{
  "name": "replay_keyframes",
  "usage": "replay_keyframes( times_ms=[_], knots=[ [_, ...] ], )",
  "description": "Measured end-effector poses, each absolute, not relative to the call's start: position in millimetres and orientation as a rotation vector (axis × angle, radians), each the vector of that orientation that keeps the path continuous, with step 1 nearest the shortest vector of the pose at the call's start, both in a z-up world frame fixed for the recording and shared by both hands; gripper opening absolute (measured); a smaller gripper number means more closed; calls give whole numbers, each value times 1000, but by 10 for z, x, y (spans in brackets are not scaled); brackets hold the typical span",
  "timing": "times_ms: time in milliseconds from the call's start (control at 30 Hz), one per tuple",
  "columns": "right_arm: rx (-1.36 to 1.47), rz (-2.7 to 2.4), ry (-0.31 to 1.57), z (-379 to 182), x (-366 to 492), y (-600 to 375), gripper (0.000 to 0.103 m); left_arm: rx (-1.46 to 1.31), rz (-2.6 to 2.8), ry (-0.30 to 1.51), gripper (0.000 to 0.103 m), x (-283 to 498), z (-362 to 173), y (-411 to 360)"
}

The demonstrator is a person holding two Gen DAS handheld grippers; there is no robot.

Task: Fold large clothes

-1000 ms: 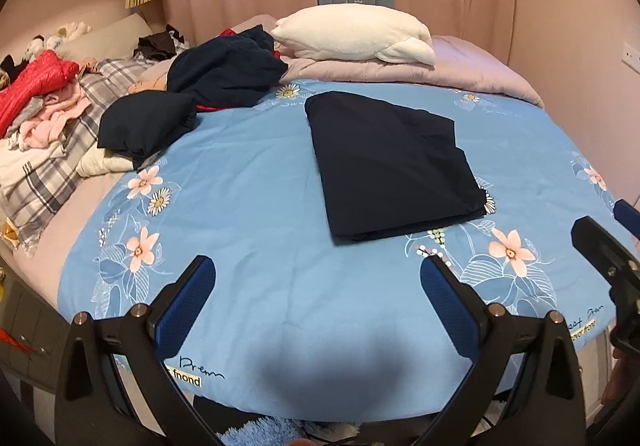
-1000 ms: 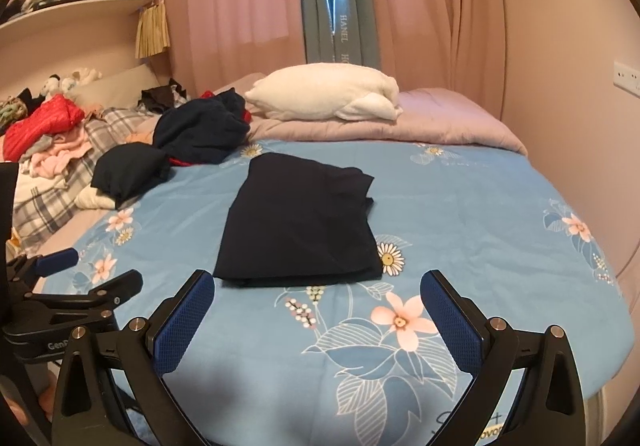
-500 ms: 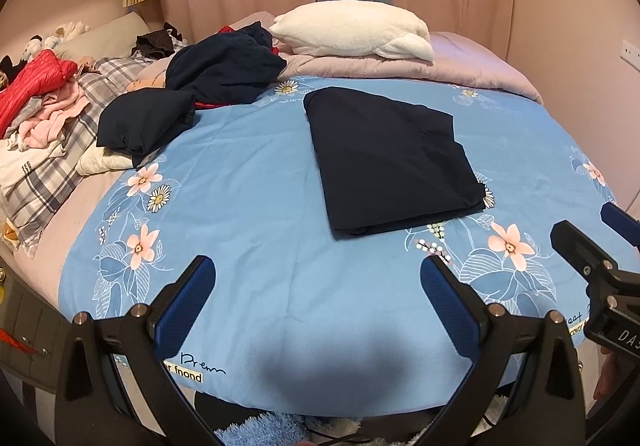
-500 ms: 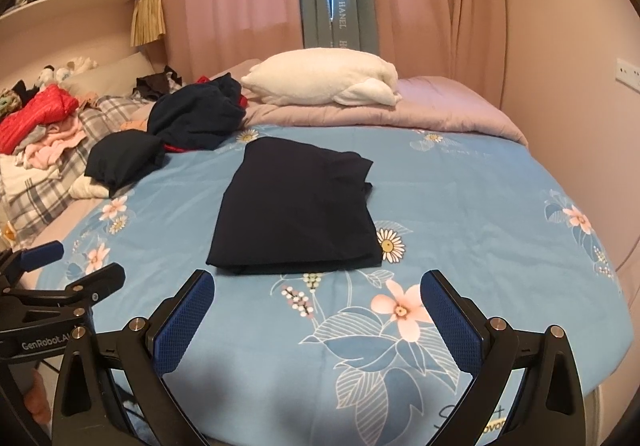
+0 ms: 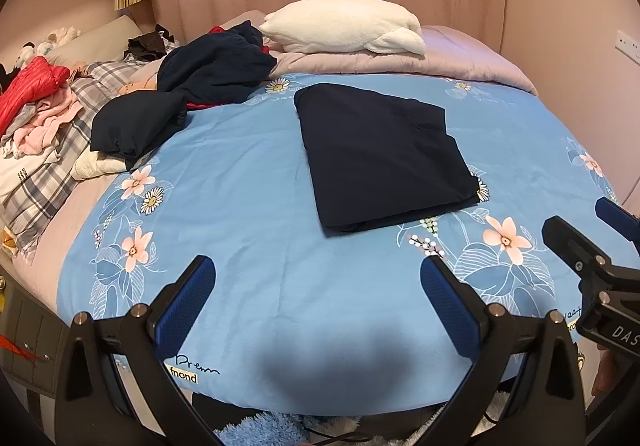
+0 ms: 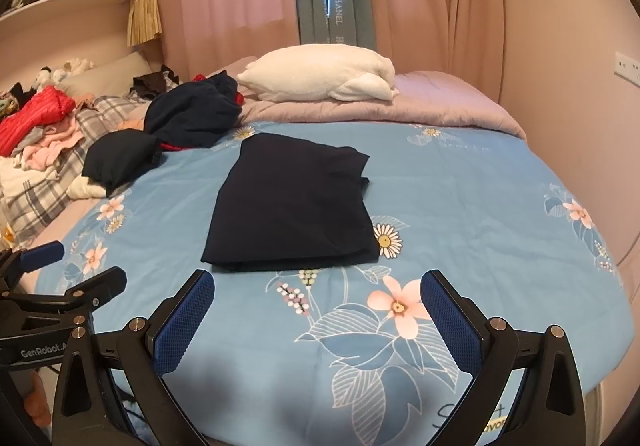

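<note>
A dark navy garment (image 5: 384, 154) (image 6: 294, 206) lies folded into a flat rectangle in the middle of the blue flowered bedspread (image 5: 248, 206) (image 6: 460, 198). My left gripper (image 5: 318, 278) hangs open over the bed's near edge, well short of the garment, with nothing between its blue pads. My right gripper (image 6: 318, 288) is open too, just short of the garment's near edge. Each gripper shows at the side of the other's view: the right one (image 5: 592, 234), the left one (image 6: 68, 266).
A heap of dark unfolded clothes (image 5: 192, 86) (image 6: 176, 126) lies at the left, beside red, pink and plaid laundry (image 5: 36, 106). A white pillow (image 5: 344, 26) (image 6: 320, 74) rests on a mauve quilt (image 6: 440, 106) at the far side. Curtains and a wall stand behind the bed.
Both grippers have drifted slightly; in the right wrist view the bed and garment sit a little lower and nearer than a second ago. The garment has not moved. Both grippers stay open.
</note>
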State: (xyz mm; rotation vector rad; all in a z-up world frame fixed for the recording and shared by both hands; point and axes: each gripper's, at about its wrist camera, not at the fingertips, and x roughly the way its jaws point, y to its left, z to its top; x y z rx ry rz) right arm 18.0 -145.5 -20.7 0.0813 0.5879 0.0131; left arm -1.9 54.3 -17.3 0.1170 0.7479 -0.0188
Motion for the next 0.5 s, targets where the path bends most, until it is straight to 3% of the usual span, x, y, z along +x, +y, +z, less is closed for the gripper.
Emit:
replay_keyframes(
  times_ms=[500],
  knots=[
    [89, 10, 597, -270, 186, -1447, 102, 125, -22, 741, 103, -15, -175, 491]
  ],
)
